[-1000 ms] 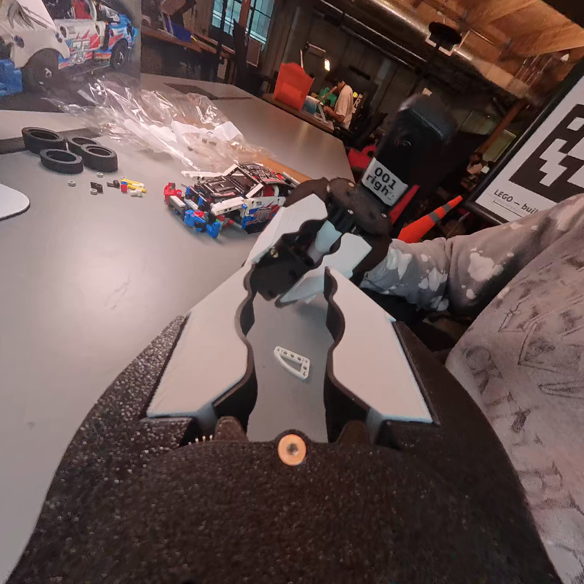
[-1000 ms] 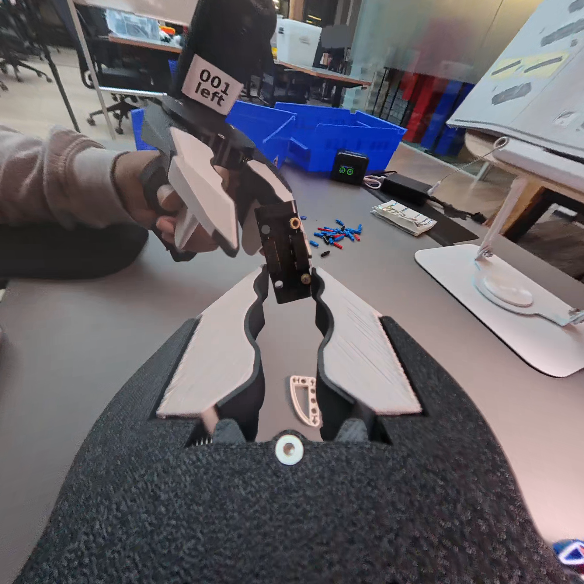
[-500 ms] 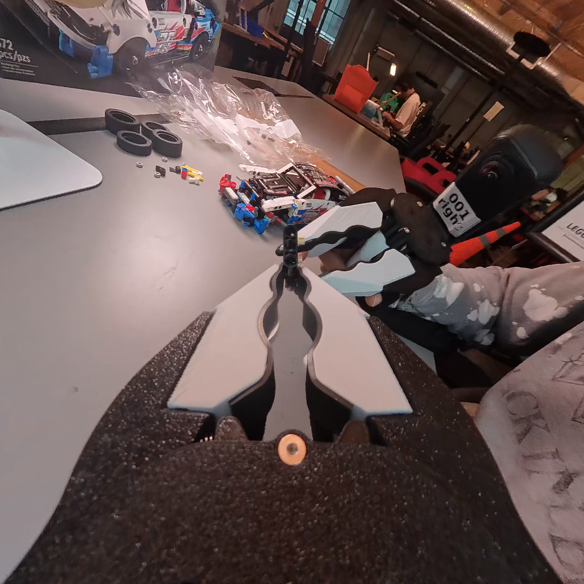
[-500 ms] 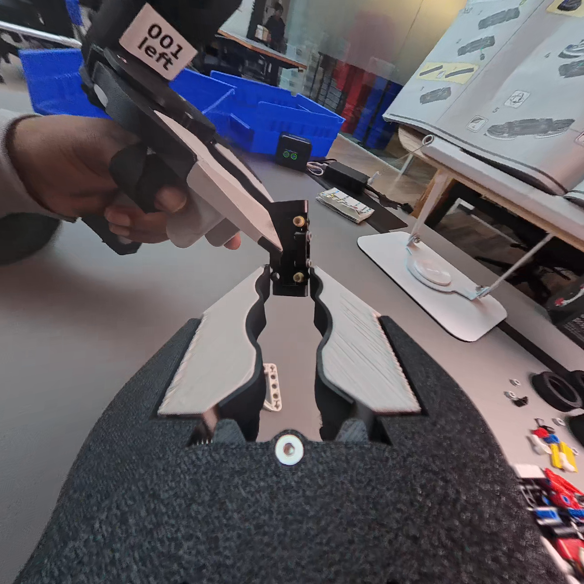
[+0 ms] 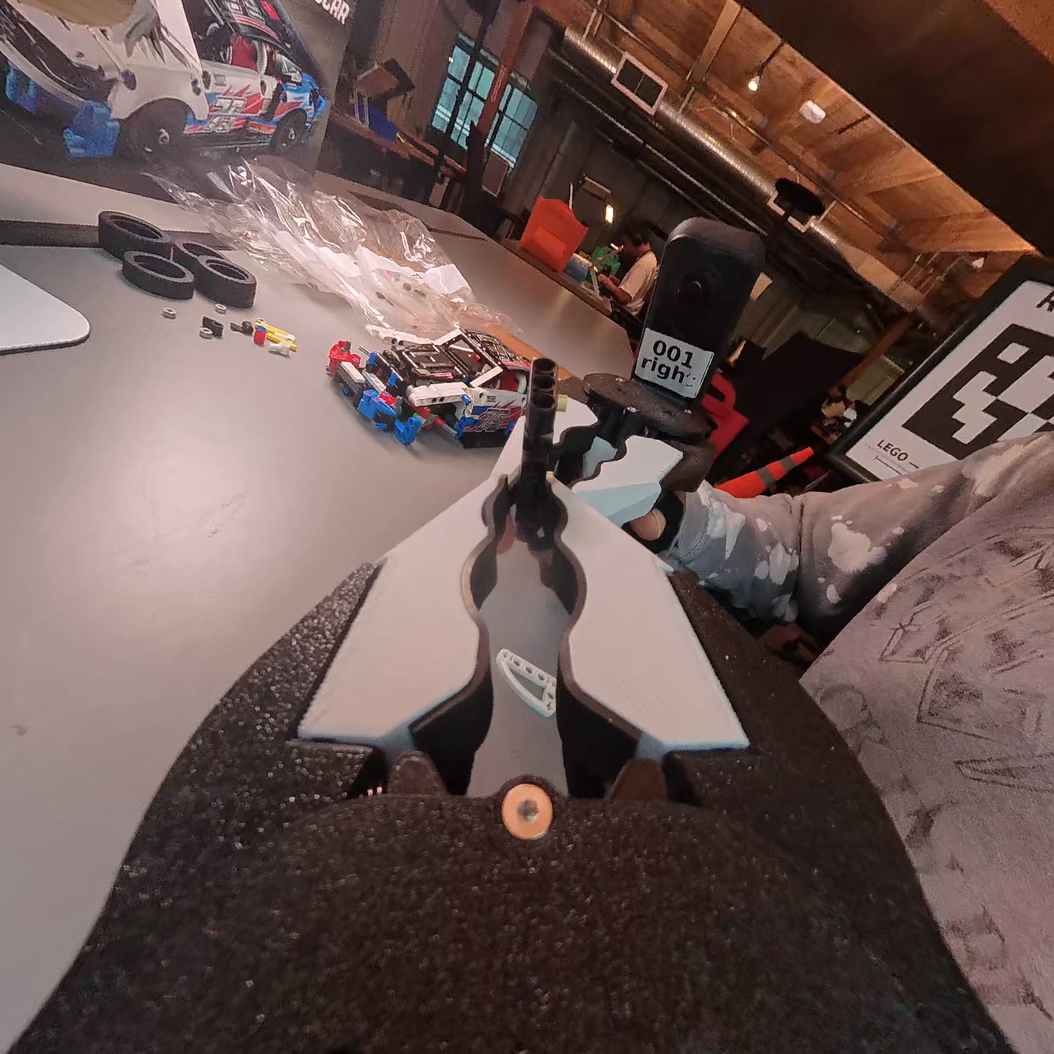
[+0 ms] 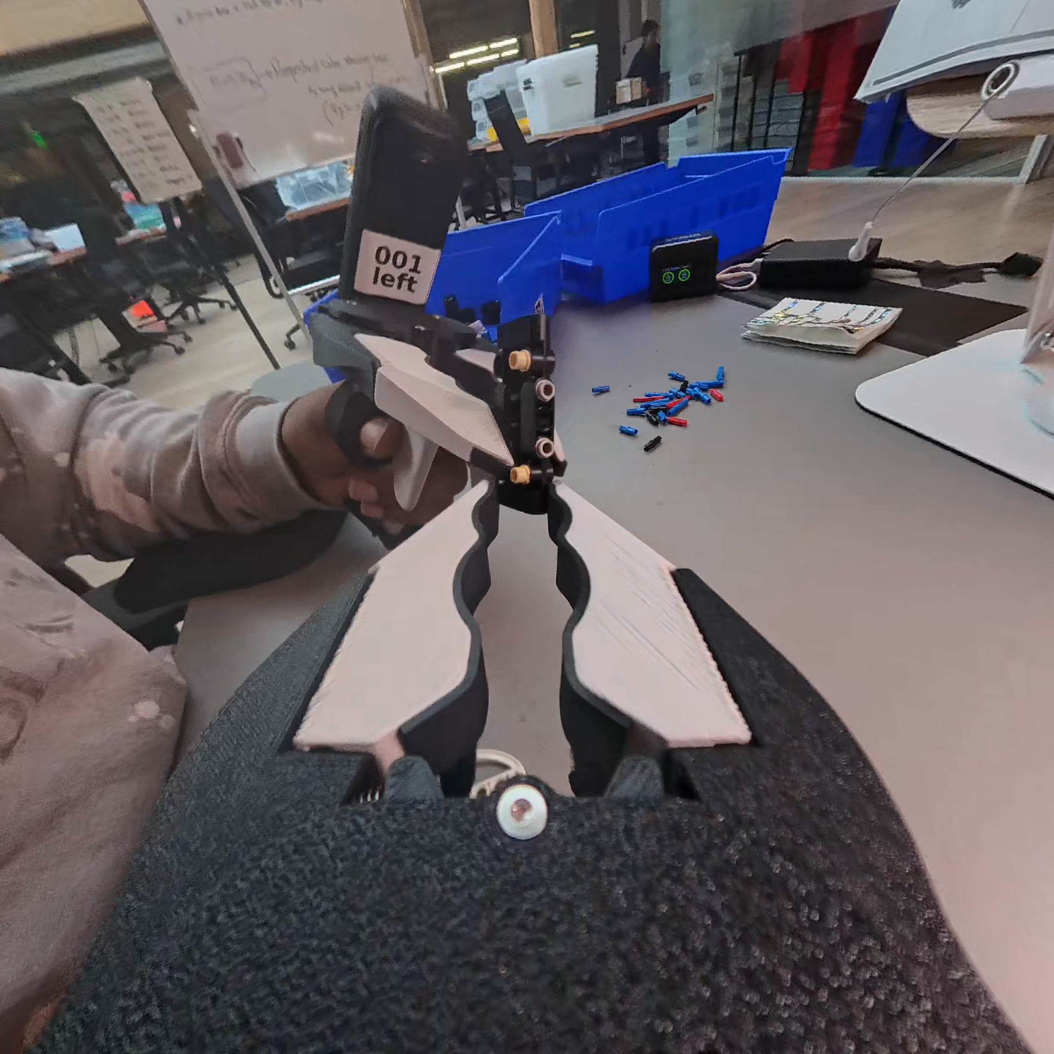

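My left gripper [image 5: 527, 502] is clamped on a black beam assembly [image 5: 539, 433] that stands upright out of the tips. My right gripper [image 6: 520, 490] pinches the same black piece from below; in its view the piece [image 6: 527, 416] rises at 12 o'clock, with two tan pins [image 6: 519, 359] and two grey pins [image 6: 544, 389] down its side. So both pairs of tongs grip one piece, held above the table [image 5: 171, 485], and my left hand [image 6: 353, 456] squeezes its handle at 9 o'clock of the piece.

On the table below my left tongs lies a white curved beam [image 5: 527, 678]. At 11 o'clock in the left view sits a half-built car [image 5: 433, 388], with small loose bits [image 5: 268, 336] and four tyres [image 5: 177, 265] farther left, and clear bags [image 5: 342, 256] behind. In the right view, blue and red pins [image 6: 673, 399] are scattered at 1 o'clock, with blue bins [image 6: 656, 239] beyond.
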`<state>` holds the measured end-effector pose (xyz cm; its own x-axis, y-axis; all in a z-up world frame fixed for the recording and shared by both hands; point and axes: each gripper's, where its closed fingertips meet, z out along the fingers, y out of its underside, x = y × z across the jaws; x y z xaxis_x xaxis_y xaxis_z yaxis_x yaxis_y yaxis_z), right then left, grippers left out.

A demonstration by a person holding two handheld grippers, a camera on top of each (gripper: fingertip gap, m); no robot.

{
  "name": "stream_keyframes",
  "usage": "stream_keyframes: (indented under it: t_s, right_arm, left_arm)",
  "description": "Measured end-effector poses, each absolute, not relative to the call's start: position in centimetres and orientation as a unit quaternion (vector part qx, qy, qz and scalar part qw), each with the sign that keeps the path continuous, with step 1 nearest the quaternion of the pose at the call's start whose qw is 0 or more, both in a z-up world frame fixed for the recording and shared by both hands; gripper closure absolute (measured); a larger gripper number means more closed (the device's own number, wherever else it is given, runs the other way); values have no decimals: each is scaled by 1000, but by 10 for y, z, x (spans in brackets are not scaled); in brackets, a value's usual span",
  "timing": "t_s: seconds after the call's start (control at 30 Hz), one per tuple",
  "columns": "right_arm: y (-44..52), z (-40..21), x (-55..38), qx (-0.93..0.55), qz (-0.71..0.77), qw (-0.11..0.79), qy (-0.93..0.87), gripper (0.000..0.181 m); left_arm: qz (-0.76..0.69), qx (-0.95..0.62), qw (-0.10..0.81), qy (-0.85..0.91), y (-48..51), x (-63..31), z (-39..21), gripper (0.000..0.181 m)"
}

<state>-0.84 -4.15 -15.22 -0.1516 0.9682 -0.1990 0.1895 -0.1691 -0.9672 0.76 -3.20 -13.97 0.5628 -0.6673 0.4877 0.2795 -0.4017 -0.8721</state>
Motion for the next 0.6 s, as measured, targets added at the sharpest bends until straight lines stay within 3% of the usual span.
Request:
stream_keyframes:
  t_s: [0.37, 0.6]
  right_arm:
    - [-33, -162, -13, -596, 557, 310, -487, 167]
    - [-34, -166, -11, -611, 583, 262, -467, 173]
  left_arm:
    - [-454, -711, 531, 86, -23, 2, -148, 173]
    - [-404, -724, 550, 97, -19, -3, -151, 165]
